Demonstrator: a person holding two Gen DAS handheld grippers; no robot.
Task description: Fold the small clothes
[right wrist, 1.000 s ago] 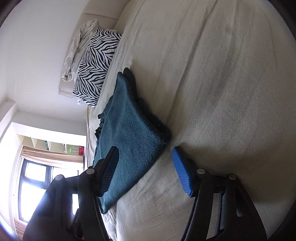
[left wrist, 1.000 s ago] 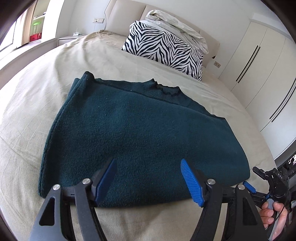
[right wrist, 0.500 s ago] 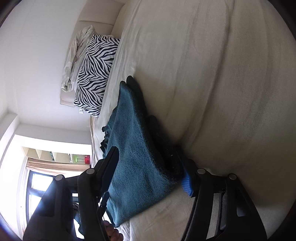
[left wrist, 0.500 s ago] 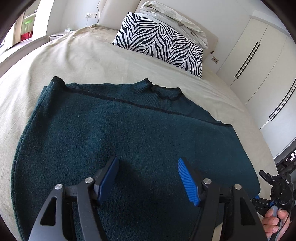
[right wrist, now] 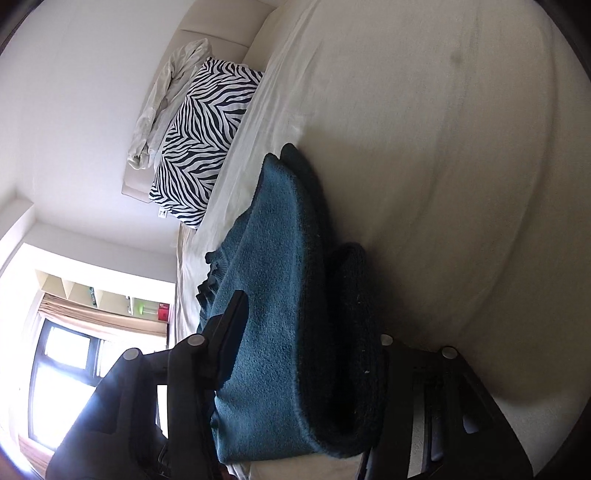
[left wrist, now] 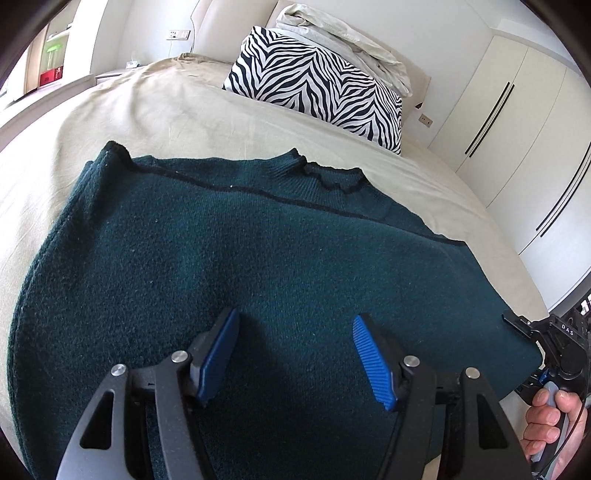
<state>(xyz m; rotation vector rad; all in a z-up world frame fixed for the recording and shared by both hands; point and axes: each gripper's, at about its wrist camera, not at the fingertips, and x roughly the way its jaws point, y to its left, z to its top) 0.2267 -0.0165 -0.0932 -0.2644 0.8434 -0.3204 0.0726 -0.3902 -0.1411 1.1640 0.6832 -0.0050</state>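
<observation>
A dark teal knit sweater (left wrist: 236,258) lies folded on the beige bed (left wrist: 155,110), collar toward the pillow. My left gripper (left wrist: 291,354) hovers open just above its near part, blue pads apart, holding nothing. My right gripper (right wrist: 306,332) is turned on its side at the sweater's right edge (right wrist: 288,295). Its jaws straddle the folded edge, one finger (right wrist: 229,332) over the cloth, the other hidden beneath it. They look apart. The right gripper also shows in the left wrist view (left wrist: 543,343), held by a hand.
A zebra-print pillow (left wrist: 317,85) with a crumpled pale sheet (left wrist: 343,33) on it stands at the headboard. White wardrobe doors (left wrist: 517,122) line the right side. A window (right wrist: 62,369) and shelves lie beyond the bed's left side.
Both grippers moved forward onto the sweater. The right gripper slid its jaws around the sweater's right edge, and the lower finger went out of sight under the cloth.
</observation>
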